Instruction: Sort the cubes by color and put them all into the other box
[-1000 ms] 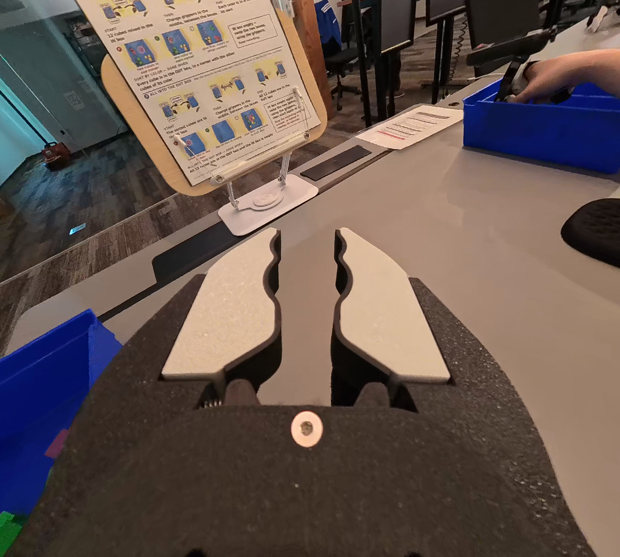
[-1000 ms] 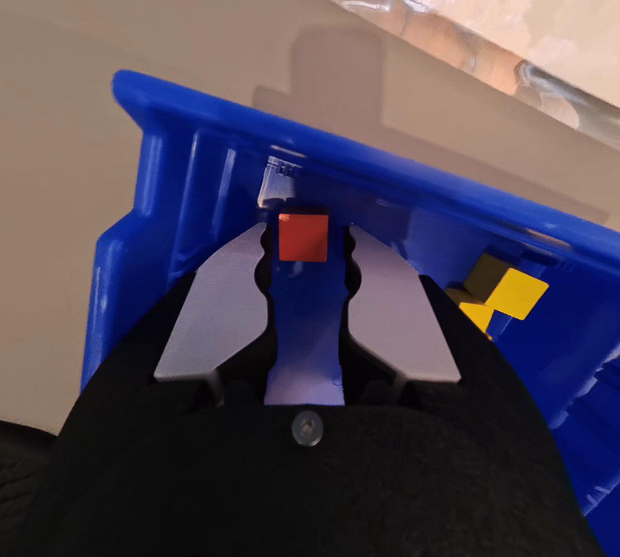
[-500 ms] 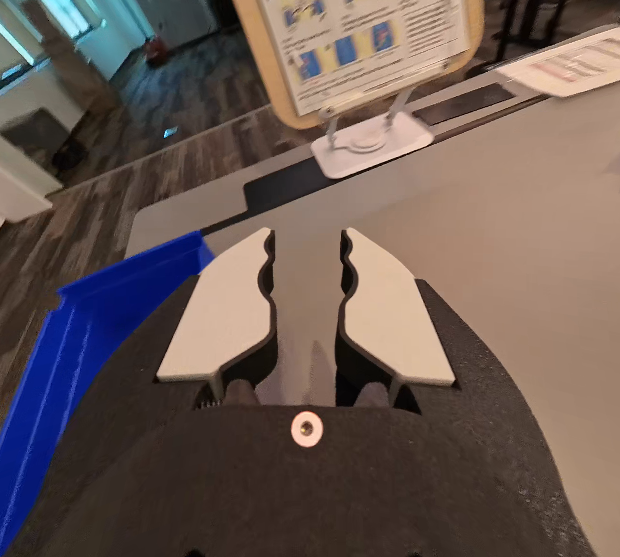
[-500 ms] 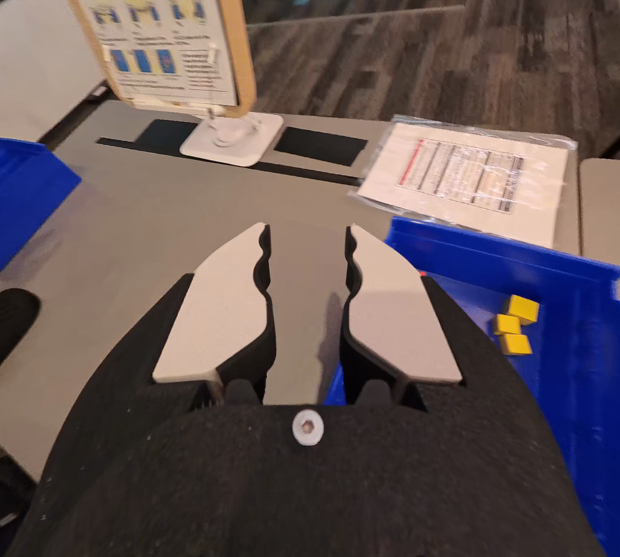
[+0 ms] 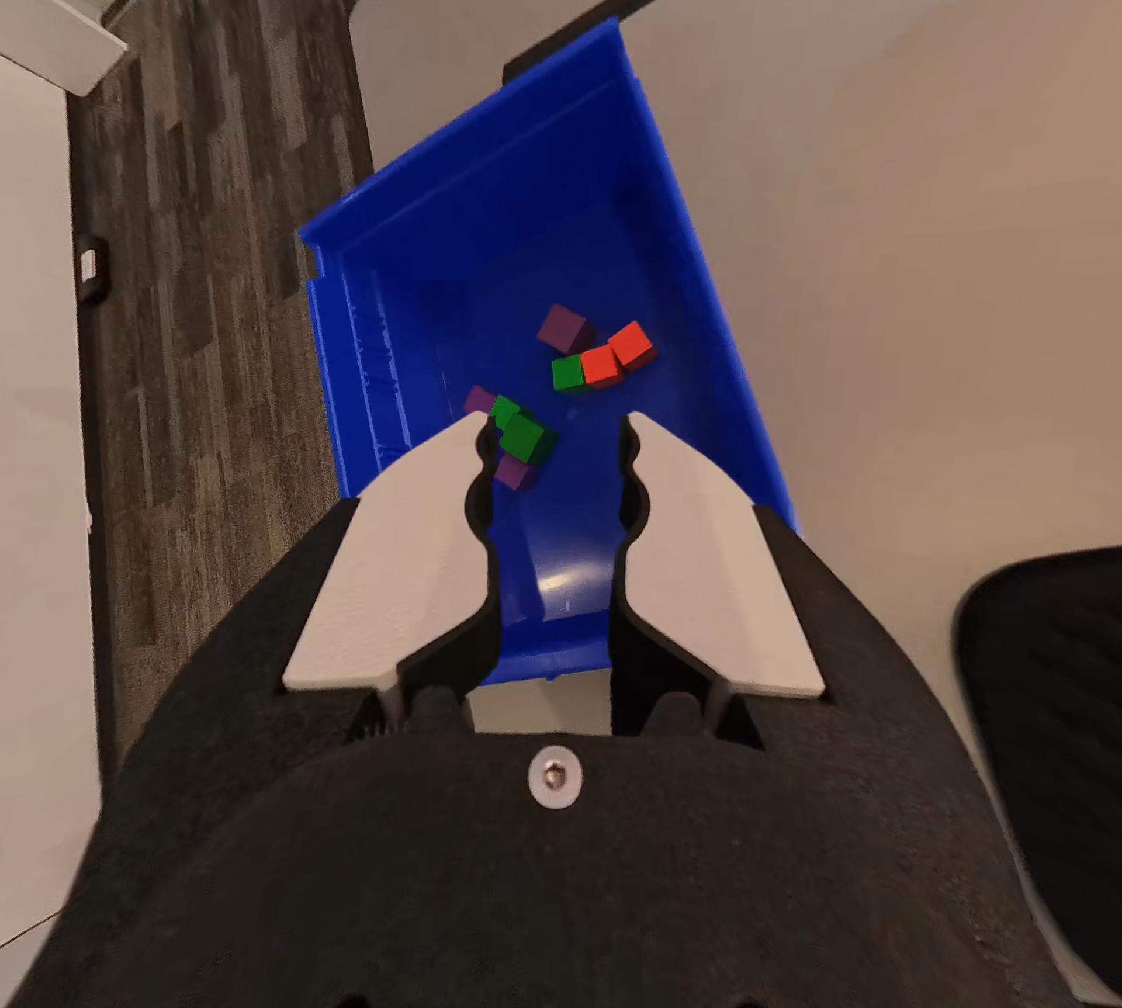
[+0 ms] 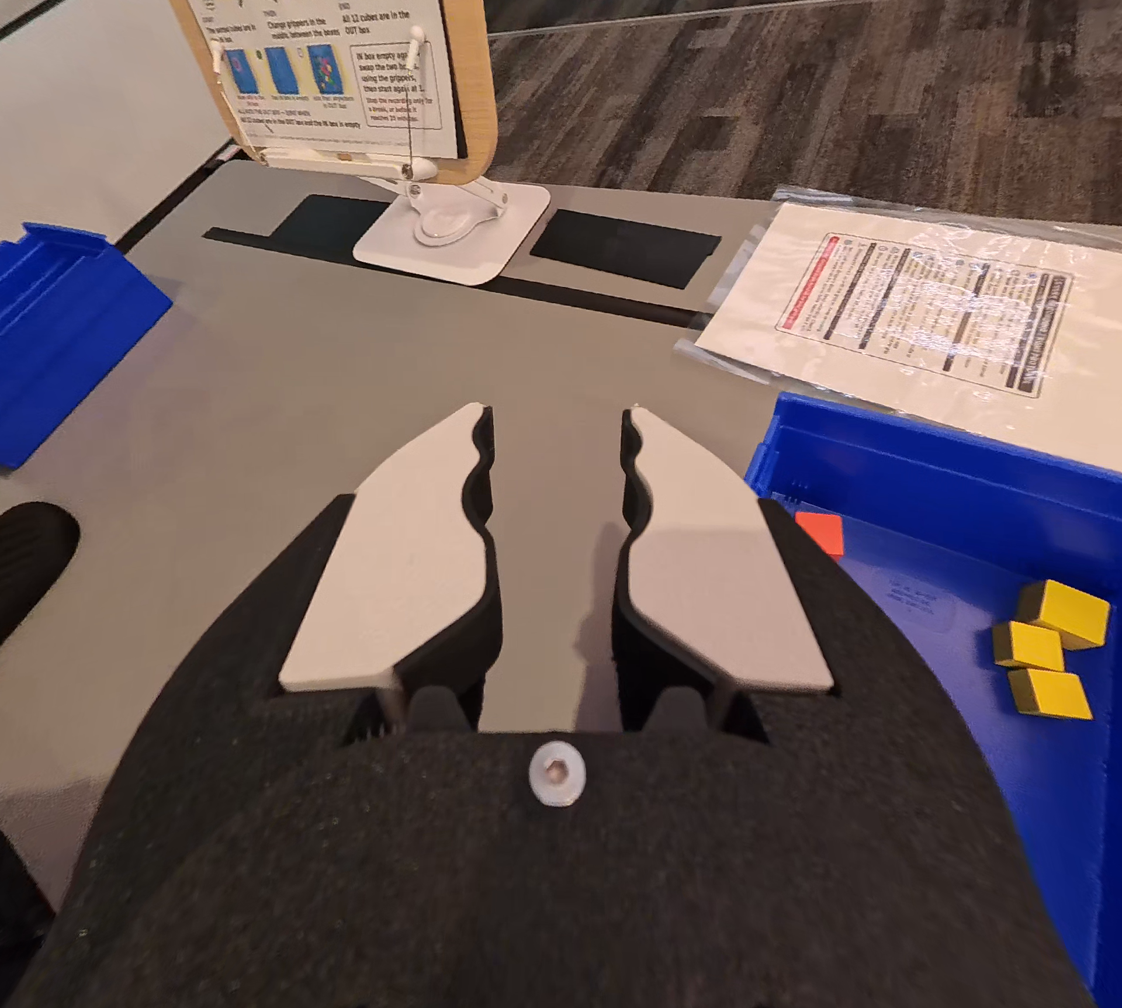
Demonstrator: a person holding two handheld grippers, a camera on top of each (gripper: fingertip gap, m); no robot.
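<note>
In the left wrist view my left gripper point(image 5: 554, 420) is open and empty, pointing down over a blue box point(image 5: 698, 226). In that box lie two red cubes point(image 5: 616, 356), green cubes point(image 5: 567, 373) and purple cubes point(image 5: 561, 326), mixed together. In the right wrist view my right gripper point(image 6: 554, 414) is open and empty above the bare grey table point(image 6: 340, 372). To its right is the other blue box point(image 6: 947, 454) with one red cube point(image 6: 822, 532) in its near-left corner and three yellow cubes point(image 6: 1047, 648) together. The first box's end point(image 6: 54, 323) shows at far left.
An instruction board on a white stand point(image 6: 452, 235) stands at the table's far edge. A sheet in a plastic sleeve point(image 6: 911, 305) lies behind the right box. A black pad point(image 6: 30, 554) lies on the table between the boxes; it also shows in the left wrist view point(image 5: 1044, 736).
My left gripper swung left and tipped down over the left box. My right gripper lifted out of the right box, leaving the red cube there, and now faces the table's middle.
</note>
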